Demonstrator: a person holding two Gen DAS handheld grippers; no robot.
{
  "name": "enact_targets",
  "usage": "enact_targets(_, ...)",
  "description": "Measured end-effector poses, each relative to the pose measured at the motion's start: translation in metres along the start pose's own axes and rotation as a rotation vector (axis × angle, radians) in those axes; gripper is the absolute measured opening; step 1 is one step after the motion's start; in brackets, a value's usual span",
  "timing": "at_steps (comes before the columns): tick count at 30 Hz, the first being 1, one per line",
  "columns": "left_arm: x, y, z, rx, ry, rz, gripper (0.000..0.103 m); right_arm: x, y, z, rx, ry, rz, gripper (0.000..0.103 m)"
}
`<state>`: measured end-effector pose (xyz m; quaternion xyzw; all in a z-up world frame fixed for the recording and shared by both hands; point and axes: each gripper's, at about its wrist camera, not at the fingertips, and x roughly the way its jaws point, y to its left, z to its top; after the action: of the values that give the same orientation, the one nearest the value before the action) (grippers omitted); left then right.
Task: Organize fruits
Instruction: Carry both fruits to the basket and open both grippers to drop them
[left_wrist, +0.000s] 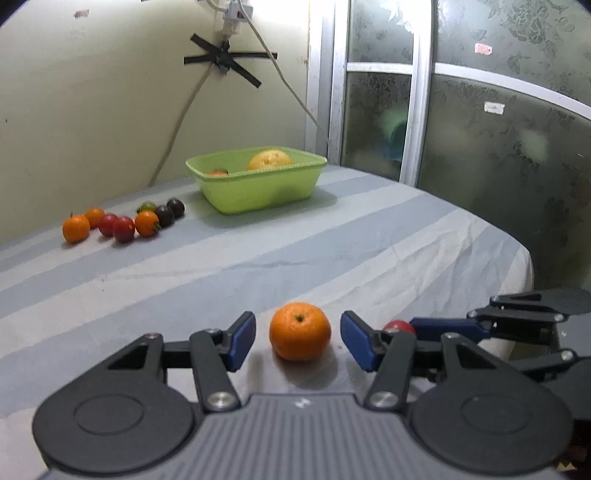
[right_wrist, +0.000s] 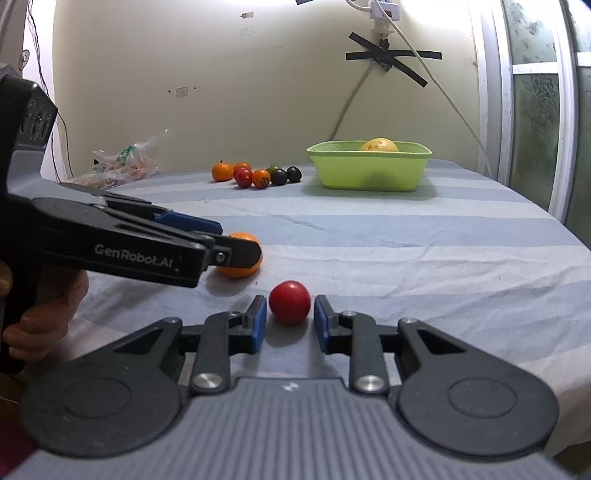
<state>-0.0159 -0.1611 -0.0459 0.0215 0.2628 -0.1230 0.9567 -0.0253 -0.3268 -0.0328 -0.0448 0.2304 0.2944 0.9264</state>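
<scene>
My left gripper stands released, jaws either side of the orange on the striped surface, pads clear of it. My right gripper likewise brackets the red tomato, not touching. Green tub far back holds a yellow fruit.

In the right wrist view the left tool is covering the near side of the orange. The green basin's wall is hiding all but the tops of a yellow fruit and something small and reddish, perhaps a tomato.
</scene>
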Motion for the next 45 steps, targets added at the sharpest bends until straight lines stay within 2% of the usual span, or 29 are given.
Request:
enact_targets(1,0.002,0.001,-0.002,-0.003,0.011,-0.005,0.039,0.001,-0.001,0.0,0.001,-0.001,0.002,0.031)
enact_targets(2,0.003,0.001,-0.004,-0.005,0.016,-0.006,0.038,0.001,-0.001,0.0,0.0,-0.002,0.005,0.031)
enact_targets(5,-0.001,0.0,-0.007,-0.009,0.001,-0.005,0.037,0.002,0.003,-0.002,-0.031,-0.008,0.003,0.027)
enact_targets(7,-0.003,0.003,-0.006,-0.035,0.006,-0.037,0.037,0.001,0.003,-0.001,-0.042,-0.022,0.006,0.027)
enact_targets(11,-0.003,0.004,0.009,-0.038,-0.007,-0.059,0.037,0.002,-0.007,0.01,-0.021,-0.057,0.009,0.027)
enact_targets(14,0.004,0.008,0.032,-0.027,-0.025,-0.058,0.037,0.01,-0.021,0.03,-0.01,-0.078,0.008,0.027)
enact_targets(20,0.034,0.025,0.093,-0.025,-0.09,-0.006,0.037,0.044,-0.064,0.084,0.033,-0.155,-0.021,0.027)
enact_targets(24,0.066,0.039,0.128,-0.043,-0.106,0.016,0.038,0.08,-0.098,0.112,0.091,-0.152,-0.049,0.027)
enact_targets(27,0.092,0.046,0.142,-0.03,-0.089,0.041,0.038,0.103,-0.114,0.126,0.122,-0.136,-0.06,0.027)
enact_targets(34,0.133,0.054,0.148,-0.025,-0.029,0.072,0.039,0.13,-0.124,0.136,0.095,-0.11,-0.086,0.029)
enact_targets(35,0.135,0.055,0.147,-0.023,-0.024,0.076,0.043,0.133,-0.124,0.135,0.088,-0.108,-0.092,0.029)
enact_targets(37,0.14,0.054,0.146,-0.005,-0.024,0.092,0.052,0.138,-0.124,0.135,0.076,-0.1,-0.099,0.037)
enact_targets(38,0.14,0.053,0.146,0.006,-0.024,0.098,0.052,0.139,-0.124,0.134,0.073,-0.103,-0.105,0.042)
enact_targets(42,0.131,0.057,0.144,0.006,-0.042,0.09,0.052,0.135,-0.123,0.134,0.103,-0.117,-0.109,0.043)
enact_targets(45,0.106,0.073,0.137,-0.037,-0.076,0.079,0.052,0.124,-0.118,0.133,0.13,-0.13,-0.104,0.044)
